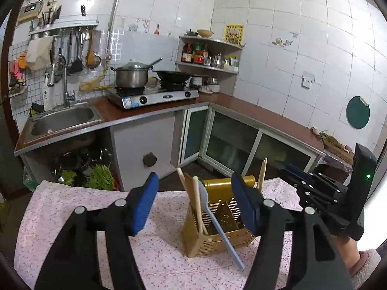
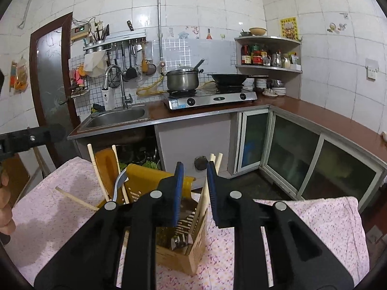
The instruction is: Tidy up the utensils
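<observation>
The gold utensil holder [image 1: 217, 227] sits on the flowery table [image 1: 72, 205] w/ light, stiff chopsticks [image 2: 214, 169] & a slick blue spoon [image 1: 217, 222] inside, both grippers [image 1: 194, 203] [image 2: 194, 193] spread & empty, so grab sticks mid-way.

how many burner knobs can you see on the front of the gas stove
3. On the gas stove front panel: one knob left of centre, two near the right end. The middle holds a badge, not a knob. None look hidden.
</observation>
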Action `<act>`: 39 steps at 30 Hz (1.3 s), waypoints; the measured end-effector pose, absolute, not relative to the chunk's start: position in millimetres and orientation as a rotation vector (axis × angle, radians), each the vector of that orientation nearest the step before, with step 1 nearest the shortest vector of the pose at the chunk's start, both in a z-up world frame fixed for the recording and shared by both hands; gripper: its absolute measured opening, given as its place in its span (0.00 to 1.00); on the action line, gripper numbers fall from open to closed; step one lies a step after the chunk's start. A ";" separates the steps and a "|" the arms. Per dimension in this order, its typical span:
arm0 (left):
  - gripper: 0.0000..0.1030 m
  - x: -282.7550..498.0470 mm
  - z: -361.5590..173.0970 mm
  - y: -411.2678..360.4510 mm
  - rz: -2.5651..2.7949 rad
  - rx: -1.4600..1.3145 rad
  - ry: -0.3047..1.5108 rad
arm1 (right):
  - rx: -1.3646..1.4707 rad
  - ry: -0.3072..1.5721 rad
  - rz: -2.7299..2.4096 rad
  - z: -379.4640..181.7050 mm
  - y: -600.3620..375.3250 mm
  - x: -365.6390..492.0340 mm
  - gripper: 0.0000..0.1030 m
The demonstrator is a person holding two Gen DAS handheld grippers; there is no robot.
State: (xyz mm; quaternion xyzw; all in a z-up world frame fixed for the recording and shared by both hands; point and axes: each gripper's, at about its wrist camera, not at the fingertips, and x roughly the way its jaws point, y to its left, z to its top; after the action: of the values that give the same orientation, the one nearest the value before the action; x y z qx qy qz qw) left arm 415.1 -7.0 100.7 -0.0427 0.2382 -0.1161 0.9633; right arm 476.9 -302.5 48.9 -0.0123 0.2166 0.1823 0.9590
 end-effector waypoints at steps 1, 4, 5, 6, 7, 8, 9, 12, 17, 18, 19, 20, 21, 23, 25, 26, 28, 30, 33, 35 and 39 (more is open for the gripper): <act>0.72 411.6 101.8 -4.0 -0.220 -0.085 0.469 | -0.023 0.436 0.365 50.0 -304.3 472.7 0.24; 0.83 397.6 103.4 7.8 -0.175 -0.088 0.431 | -0.026 0.419 0.336 52.6 -307.9 457.7 0.46; 0.85 393.5 102.6 12.0 -0.165 -0.091 0.429 | -0.025 0.414 0.324 52.9 -308.8 452.6 0.52; 0.88 389.8 101.7 15.7 -0.156 -0.093 0.425 | -0.022 0.412 0.318 52.8 -309.7 446.6 0.54; 0.89 384.7 100.4 19.7 -0.145 -0.093 0.423 | -0.022 0.413 0.309 52.3 -310.0 442.8 0.61; 0.91 381.6 99.6 22.6 -0.137 -0.093 0.421 | -0.021 0.415 0.301 51.3 -310.5 438.9 0.67; 0.94 376.6 97.9 26.7 -0.125 -0.094 0.421 | -0.018 0.418 0.299 50.4 -311.2 434.1 0.68; 0.96 361.0 92.0 36.9 -0.095 -0.099 0.419 | -0.025 0.427 0.277 47.9 -312.7 421.8 0.81; 0.96 329.6 81.4 44.5 -0.055 -0.087 0.406 | -0.013 0.414 0.195 46.3 -317.3 386.4 0.96; 0.96 325.5 79.2 44.4 -0.048 -0.082 0.406 | -0.014 0.408 0.189 46.6 -316.8 379.9 0.96; 0.96 317.7 76.0 44.6 -0.041 -0.079 0.406 | -0.016 0.399 0.186 46.3 -315.4 369.3 0.96; 0.96 310.3 73.2 45.6 -0.039 -0.080 0.407 | -0.018 0.396 0.181 45.8 -313.9 363.4 0.96; 0.96 305.9 70.4 45.9 -0.040 -0.080 0.408 | -0.019 0.396 0.177 44.8 -311.9 356.8 0.96; 0.96 293.6 66.0 44.2 -0.038 -0.074 0.413 | -0.015 0.404 0.182 43.0 -308.6 348.2 0.96; 0.96 281.8 63.6 42.3 -0.036 -0.062 0.408 | -0.016 0.413 0.181 40.7 -305.3 339.1 0.96; 0.96 272.2 62.0 41.3 -0.031 -0.052 0.396 | -0.019 0.416 0.177 39.3 -303.8 333.0 0.96; 0.96 260.2 60.2 40.4 -0.020 -0.038 0.379 | -0.016 0.424 0.181 35.8 -302.7 321.3 0.96; 0.96 248.4 58.0 40.4 -0.016 -0.037 0.373 | -0.012 0.419 0.183 31.8 -301.2 307.4 0.96; 0.96 235.0 55.9 39.8 -0.017 -0.038 0.373 | -0.013 0.425 0.187 28.0 -298.0 294.2 0.96; 0.96 229.0 56.3 38.6 -0.017 -0.030 0.366 | -0.019 0.431 0.188 27.6 -295.2 289.7 0.96; 0.96 221.6 57.1 40.5 -0.010 -0.024 0.368 | -0.036 0.438 0.183 31.1 -289.4 284.3 0.96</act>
State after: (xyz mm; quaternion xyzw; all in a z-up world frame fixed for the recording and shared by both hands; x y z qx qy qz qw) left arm 221.6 40.5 57.1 -0.0119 0.1829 -0.0050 0.9830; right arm 284.3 -289.4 31.1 -0.0177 0.2172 0.0904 0.9718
